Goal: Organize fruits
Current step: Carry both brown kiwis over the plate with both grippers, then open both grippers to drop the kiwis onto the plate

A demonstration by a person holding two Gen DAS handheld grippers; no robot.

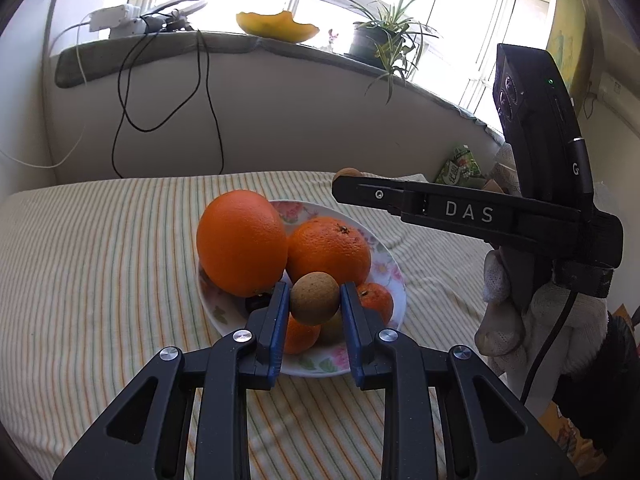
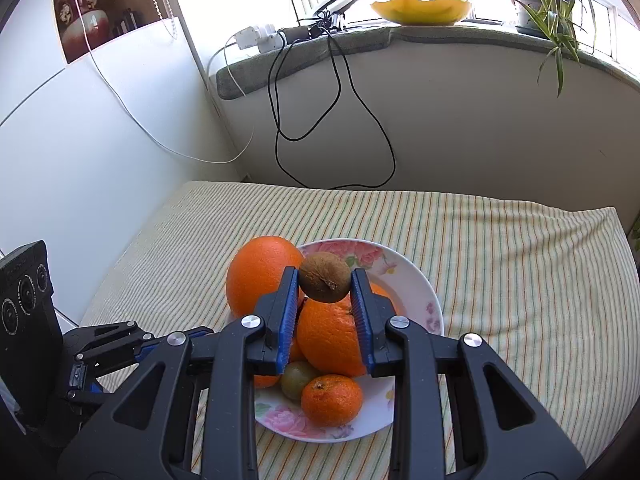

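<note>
Striped cloth-covered bed [image 2: 500, 248], floral plate [image 2: 430, 304] of fruit directly on it, near the middle.

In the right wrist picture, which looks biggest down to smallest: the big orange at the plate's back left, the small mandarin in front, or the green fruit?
1. Big round orange
2. Small orange mandarin
3. Small round green fruit, partly hidden by the gripper finger
</note>
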